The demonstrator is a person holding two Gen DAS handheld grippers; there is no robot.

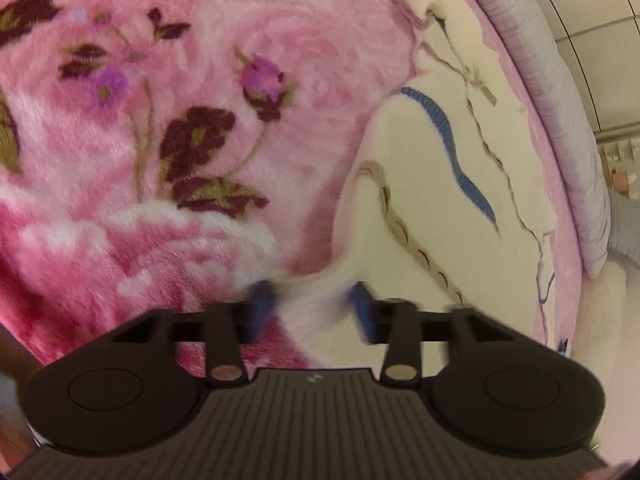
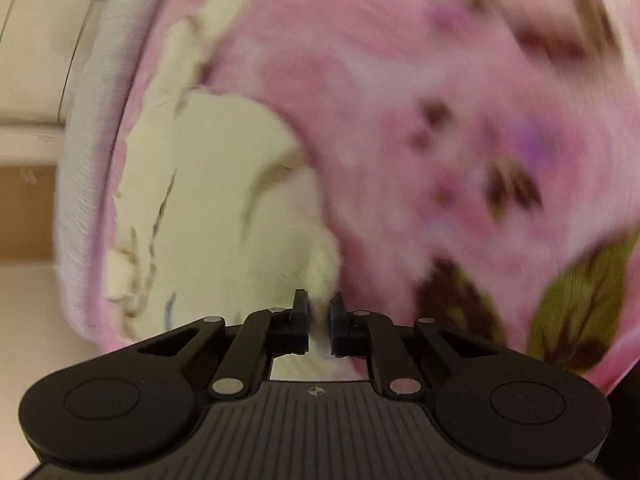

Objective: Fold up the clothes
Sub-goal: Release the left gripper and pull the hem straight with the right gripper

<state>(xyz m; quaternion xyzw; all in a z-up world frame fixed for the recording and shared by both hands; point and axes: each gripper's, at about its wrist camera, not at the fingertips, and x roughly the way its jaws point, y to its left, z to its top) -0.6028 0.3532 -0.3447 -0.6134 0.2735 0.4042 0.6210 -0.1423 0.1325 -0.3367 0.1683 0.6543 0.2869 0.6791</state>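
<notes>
1. Left gripper (image 1: 314, 308) stands part open, its blue pads astride blurred cream cloth without clamping it; right gripper (image 2: 319, 320) pinches the cream fleece garment (image 1: 420, 184).
2. Garment lies on the pink floral plush blanket (image 1: 160, 92).
3. Only the left view shows the garment's blue ribbed trim (image 1: 444, 128).

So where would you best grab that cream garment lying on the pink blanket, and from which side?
By its loose edge, where the cream garment meets the pink blanket, coming down from above. The cloth lies flat, so only a raised hem gives a fold thin enough to pinch. The right claw already pinches such a fold; the left claw straddles one, open.
</notes>
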